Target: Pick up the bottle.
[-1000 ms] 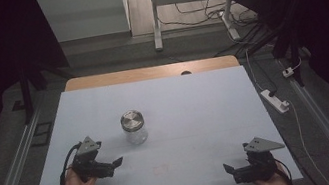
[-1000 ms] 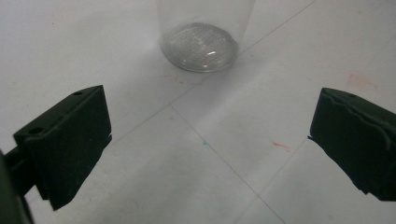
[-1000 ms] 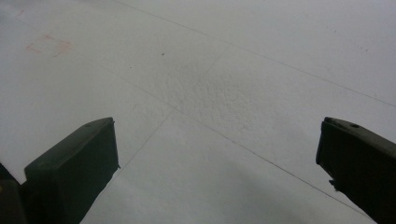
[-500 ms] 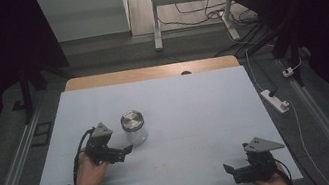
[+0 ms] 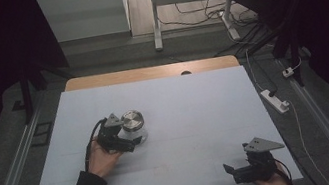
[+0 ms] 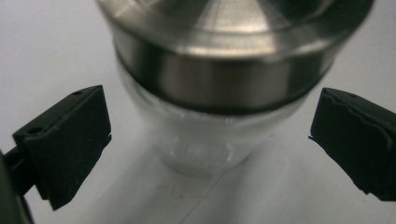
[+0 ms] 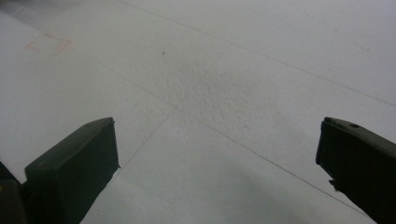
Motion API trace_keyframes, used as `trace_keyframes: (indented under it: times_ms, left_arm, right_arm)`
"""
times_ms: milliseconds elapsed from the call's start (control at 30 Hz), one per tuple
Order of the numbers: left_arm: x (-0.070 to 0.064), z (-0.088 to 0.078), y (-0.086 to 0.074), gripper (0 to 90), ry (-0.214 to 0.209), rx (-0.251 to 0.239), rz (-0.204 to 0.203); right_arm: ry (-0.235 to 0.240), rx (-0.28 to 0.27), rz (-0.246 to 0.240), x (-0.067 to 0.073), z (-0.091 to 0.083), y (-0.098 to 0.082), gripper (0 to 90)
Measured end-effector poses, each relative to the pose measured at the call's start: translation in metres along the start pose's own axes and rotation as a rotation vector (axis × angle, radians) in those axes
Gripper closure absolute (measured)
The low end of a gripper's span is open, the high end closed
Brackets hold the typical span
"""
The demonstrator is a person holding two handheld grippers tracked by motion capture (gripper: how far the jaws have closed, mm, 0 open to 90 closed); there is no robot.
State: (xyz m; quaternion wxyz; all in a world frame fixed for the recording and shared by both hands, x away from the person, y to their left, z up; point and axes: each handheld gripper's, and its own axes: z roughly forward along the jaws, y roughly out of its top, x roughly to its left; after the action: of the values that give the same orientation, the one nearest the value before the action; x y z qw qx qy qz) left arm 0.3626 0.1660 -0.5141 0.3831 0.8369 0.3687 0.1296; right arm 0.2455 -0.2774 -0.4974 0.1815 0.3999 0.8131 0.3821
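Observation:
A small clear glass jar [image 5: 134, 127] with a round metal lid [image 6: 233, 51] stands upright on the white table [image 5: 196, 112], left of centre. My left gripper [image 5: 132, 142] is open right at the jar. In the left gripper view its two black jaws flank the glass body [image 6: 198, 140], one on each side, with gaps between jaws and glass. My right gripper [image 5: 231, 172] rests low at the table's front right corner, open, with bare white surface [image 7: 219, 121] between its jaws.
A bare wooden strip [image 5: 149, 73] runs along the table's far edge. A white power strip [image 5: 275, 100] and cables lie on the floor to the right. Metal rails [image 5: 13, 168] run along both sides of the table.
My left gripper has moved forward and to the right, from the table's front left up to the jar, and now straddles it. The right gripper has stayed still.

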Motion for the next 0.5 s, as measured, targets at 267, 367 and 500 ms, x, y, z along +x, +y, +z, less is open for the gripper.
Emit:
trace_keyframes:
  times_ms: [267,367,500]
  left_arm:
    - [0.003,0.012,0.008,1.1,-0.004,-0.009,-0.016]
    - [0.004,0.014,0.011,5.0,-0.005,-0.014,0.001]
    - [0.002,0.015,0.014,14.5,-0.005,-0.025,0.019]
  right_arm:
    - [0.000,0.000,-0.001,0.000,0.000,0.000,0.0]
    - [0.001,0.001,-0.002,0.000,0.000,0.000,0.0]
    - [0.000,0.000,-0.001,0.000,0.000,0.000,0.0]
